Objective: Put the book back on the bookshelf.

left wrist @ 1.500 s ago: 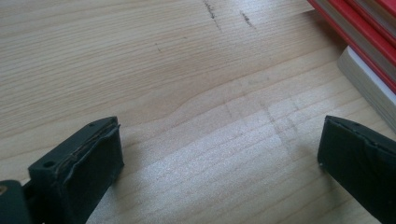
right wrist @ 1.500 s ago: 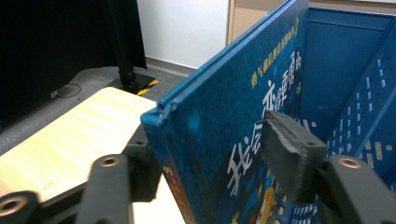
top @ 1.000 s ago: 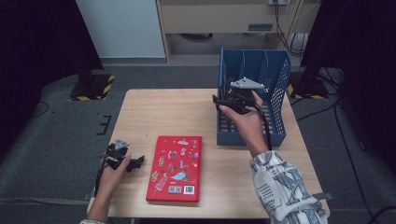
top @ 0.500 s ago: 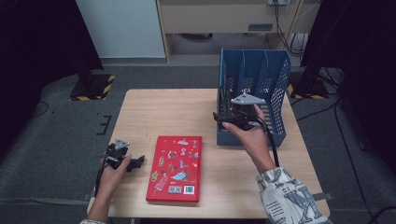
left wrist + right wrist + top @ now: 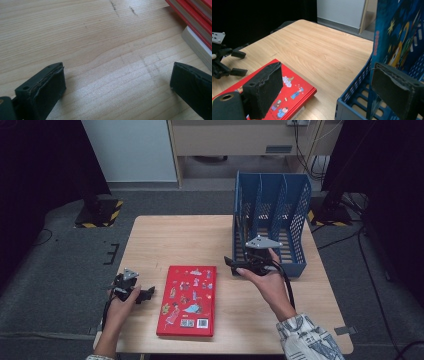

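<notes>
A red book [image 5: 187, 301] lies flat on a wooden table [image 5: 170, 240], cover up, near the front edge. The left gripper [image 5: 145, 294] rests on the table just beside the book's left edge, jaws spread wide with only bare wood between them. The right gripper [image 5: 231, 264] hovers beyond the book's far right corner, jaws wide apart and holding nothing, at the front left corner of a blue file rack [image 5: 295, 200]. A dark blue book [image 5: 397, 32] stands upright inside that rack
</notes>
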The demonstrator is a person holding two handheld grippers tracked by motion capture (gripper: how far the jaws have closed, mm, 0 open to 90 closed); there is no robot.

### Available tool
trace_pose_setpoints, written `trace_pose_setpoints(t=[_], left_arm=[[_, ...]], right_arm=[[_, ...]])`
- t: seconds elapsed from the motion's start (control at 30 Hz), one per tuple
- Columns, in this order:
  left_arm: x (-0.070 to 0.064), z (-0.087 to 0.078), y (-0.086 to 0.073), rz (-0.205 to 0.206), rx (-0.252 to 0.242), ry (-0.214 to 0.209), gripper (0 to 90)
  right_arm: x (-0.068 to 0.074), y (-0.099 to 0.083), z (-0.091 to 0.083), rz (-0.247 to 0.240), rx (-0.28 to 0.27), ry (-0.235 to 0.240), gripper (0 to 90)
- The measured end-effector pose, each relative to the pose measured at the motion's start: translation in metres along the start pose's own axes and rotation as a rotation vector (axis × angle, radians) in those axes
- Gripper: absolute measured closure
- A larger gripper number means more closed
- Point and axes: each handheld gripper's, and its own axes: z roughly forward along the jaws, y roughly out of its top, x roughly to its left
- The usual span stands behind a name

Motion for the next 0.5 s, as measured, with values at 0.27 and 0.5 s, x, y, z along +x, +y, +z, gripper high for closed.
trace_pose_setpoints(t=[0.27,0.5], left_arm=[[0.0,0.0,0.0,0.001,0.0,-0.001,0.0],[0.0,0.001,0.001,0.003,0.0,-0.005,0.0]], right_arm=[[0.007,-0.015,0.001,-0.008,0.016,0.023,10.7],[0.015,-0.026,0.003,-0.008,0.027,0.05,11.2]])
